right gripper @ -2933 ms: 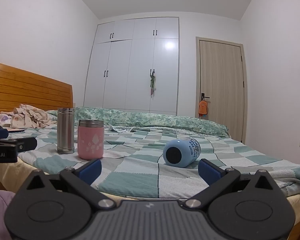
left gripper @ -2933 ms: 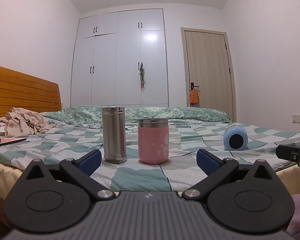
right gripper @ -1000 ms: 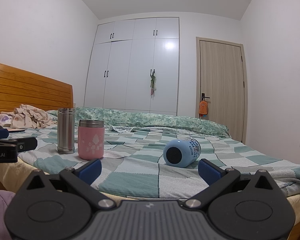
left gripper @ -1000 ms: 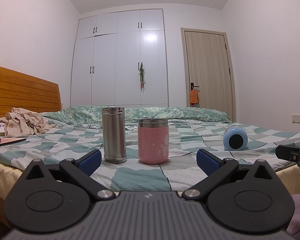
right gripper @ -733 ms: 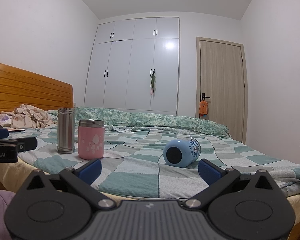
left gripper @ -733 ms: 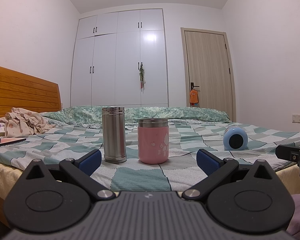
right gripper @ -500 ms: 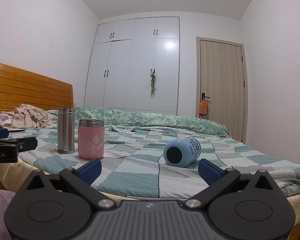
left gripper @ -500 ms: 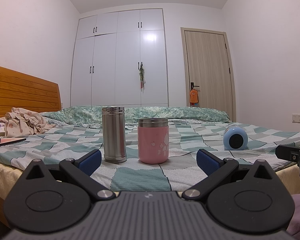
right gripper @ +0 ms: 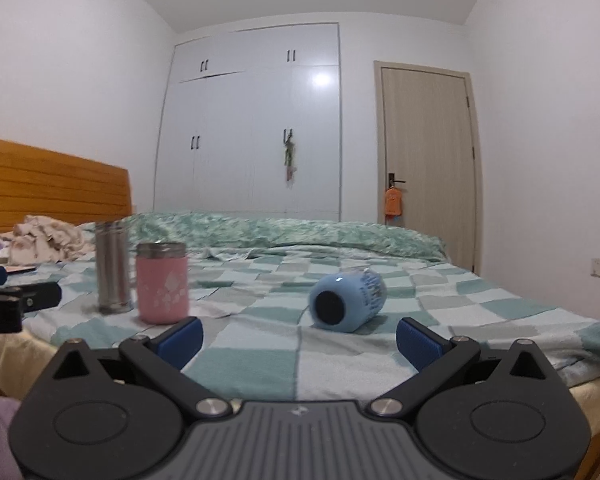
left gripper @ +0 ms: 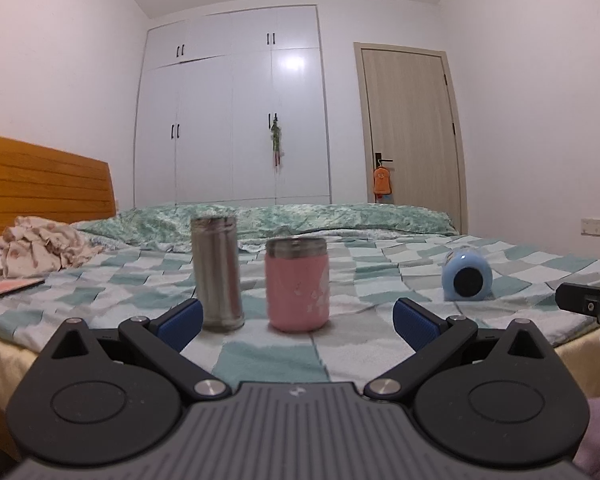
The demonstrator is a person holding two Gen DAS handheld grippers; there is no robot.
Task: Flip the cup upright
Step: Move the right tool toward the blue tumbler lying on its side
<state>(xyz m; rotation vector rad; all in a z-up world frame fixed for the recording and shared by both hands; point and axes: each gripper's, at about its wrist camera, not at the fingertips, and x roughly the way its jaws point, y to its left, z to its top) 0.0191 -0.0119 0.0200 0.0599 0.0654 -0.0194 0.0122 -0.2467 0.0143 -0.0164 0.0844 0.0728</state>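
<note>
A wide bed with a green and white checkered cover filled the lower half of both views, and behind it stood a tall white wardrobe with small black handles and a light wooden door with a small orange pouch hanging at its handle. An orange-brown wooden headboard closed the bed on the left side, and a heap of crumpled pale cloth lay on the cover near it. The left gripper was held low at the near edge of the bed with its two blue-padded fingers spread wide and nothing between them; it faced a tall cylinder-shaped steel flask and a shorter pink jar with a steel rim, both standing upright just beside each other. The right gripper was also fully spread and held nothing. The light blue cup lay on its side on the cover, with its dark round end turned toward the right gripper, a little beyond the fingertips and not touched by them. In the left wrist view the same cup was seen far to the right, well apart from the pink jar. Both views were slightly blurred.
</note>
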